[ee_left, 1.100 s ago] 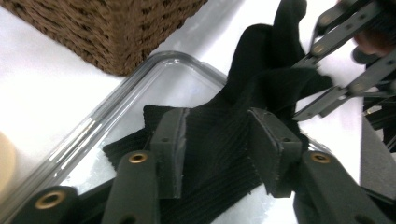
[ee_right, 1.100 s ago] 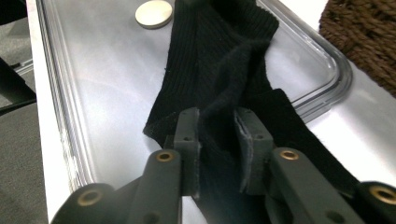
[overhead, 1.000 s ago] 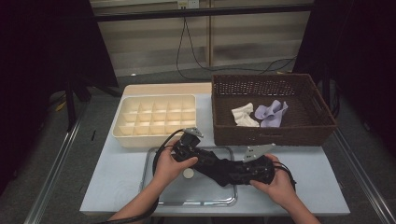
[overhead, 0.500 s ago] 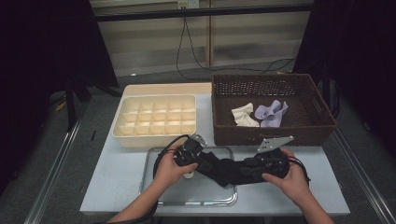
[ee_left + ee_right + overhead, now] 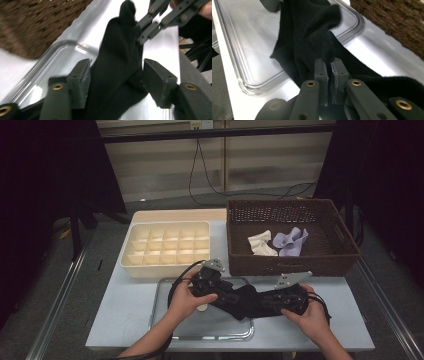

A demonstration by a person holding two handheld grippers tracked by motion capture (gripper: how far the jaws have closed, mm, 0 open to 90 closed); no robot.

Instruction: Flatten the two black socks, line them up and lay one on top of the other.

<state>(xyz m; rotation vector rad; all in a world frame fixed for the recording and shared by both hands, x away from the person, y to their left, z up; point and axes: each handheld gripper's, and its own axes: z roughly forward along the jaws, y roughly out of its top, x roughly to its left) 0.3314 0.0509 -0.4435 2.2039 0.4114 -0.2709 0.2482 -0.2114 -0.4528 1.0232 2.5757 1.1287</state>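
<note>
- Came in from the near edge of the table: both forearms, left hand (image 5: 186,299) wrapped over the left gripper (image 5: 216,287), right hand (image 5: 311,316) cupped under the right gripper (image 5: 270,301), the two tools pointed toward each other.
- Stretched between them above the metal tray (image 5: 200,330): a black ribbed sock (image 5: 245,301).
- Stood apart, having just been opening: the left gripper's (image 5: 115,80) pads, with the sock (image 5: 117,65) lying between them and not pressed.
- Pinched almost together, having just been closing: the right gripper's (image 5: 329,75) pads, clamped on a fold of the sock (image 5: 312,37).
- Could not read any brand, label or writing.
- Lay underneath: a pale blue table top (image 5: 120,320), the tray near its front edge.
- Sat farther back: a cream divided organiser box (image 5: 165,247) at left, a brown wicker basket (image 5: 290,212) at right holding a white sock (image 5: 261,243) and a lavender sock (image 5: 290,240).
- Hung beyond: dark cables (image 5: 197,165) against a pale wall, dim room either side.
</note>
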